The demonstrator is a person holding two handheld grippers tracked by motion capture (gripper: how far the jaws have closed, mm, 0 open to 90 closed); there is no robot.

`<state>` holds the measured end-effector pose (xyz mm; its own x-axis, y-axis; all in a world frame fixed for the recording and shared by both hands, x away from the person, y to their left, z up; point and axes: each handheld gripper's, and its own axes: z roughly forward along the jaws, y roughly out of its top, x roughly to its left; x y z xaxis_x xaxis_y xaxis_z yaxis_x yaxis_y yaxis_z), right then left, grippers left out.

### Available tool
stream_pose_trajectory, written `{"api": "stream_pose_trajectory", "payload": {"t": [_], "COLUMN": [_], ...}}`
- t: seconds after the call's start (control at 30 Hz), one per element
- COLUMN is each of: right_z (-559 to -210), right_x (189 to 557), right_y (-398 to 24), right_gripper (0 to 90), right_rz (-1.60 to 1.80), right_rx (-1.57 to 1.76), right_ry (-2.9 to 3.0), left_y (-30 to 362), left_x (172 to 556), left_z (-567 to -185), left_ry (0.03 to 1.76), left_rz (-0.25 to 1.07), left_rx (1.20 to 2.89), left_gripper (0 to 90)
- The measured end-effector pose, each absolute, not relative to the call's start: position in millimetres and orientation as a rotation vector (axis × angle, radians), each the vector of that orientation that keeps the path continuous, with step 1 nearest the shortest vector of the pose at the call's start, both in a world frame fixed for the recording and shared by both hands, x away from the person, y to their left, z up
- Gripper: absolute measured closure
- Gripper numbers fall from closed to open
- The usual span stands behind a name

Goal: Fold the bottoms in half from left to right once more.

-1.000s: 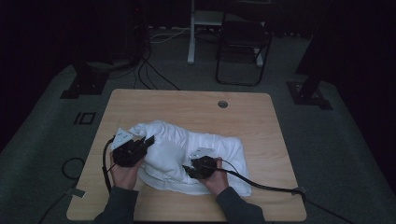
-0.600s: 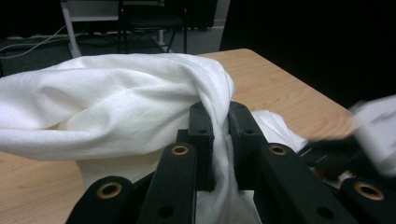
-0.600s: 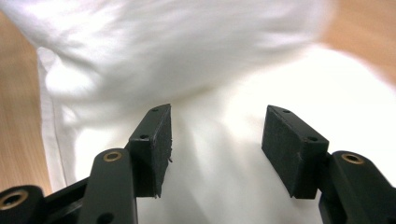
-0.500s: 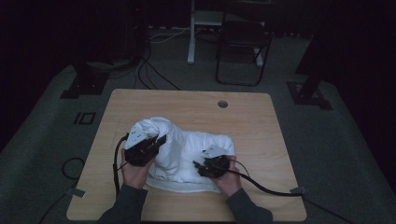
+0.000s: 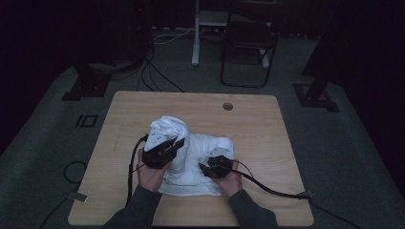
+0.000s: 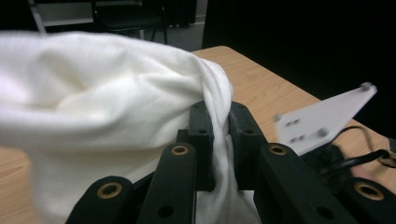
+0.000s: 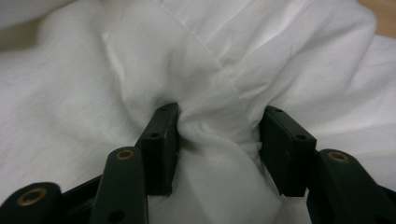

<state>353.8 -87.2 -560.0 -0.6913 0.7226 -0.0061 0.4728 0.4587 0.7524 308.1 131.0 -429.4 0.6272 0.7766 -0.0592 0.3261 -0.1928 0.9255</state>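
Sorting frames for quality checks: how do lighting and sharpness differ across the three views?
High view: dim and underexposed, the room black past the table, the white cloth the one bright patch. Left gripper view: brighter, but the cloth and the grey plate are smeared by motion blur. Right gripper view: evenly lit, folds fairly crisp, no glare.

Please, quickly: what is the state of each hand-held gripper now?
Left hand-held gripper: closed on the white cloth.
Right hand-held gripper: jaws just closing, a bunched fold of cloth pressed between them.
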Motion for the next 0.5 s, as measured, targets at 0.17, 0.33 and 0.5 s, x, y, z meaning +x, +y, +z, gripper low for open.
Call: {"api": "stream_pose_trajectory", "payload": {"t": [0.17,0.33,0.5], "right_z": [-549.1,-535.8,-558.6], "right_x": [348.9,344.3,356.3], "right_y": [-87.4,-141.7,-158.8], "right_gripper": [40.6,42.4,42.8], "right_rz": [1.091,1.078,0.937], "right_rx": [0.934,1.025,1.103], "right_ry": [2.442,2.327,2.354], "left_y": [117.2,94.0,70.6], "left_x": [312.9,313.8,315.1], "left_z": [-437.9,-447.3,-458.7], "left_ry": [0.884,0.851,0.826], "left_rz": [0.507,0.491,0.483], "left_rx": [1.821,1.866,1.917], "left_gripper": [81.9,81.8,81.8]}}
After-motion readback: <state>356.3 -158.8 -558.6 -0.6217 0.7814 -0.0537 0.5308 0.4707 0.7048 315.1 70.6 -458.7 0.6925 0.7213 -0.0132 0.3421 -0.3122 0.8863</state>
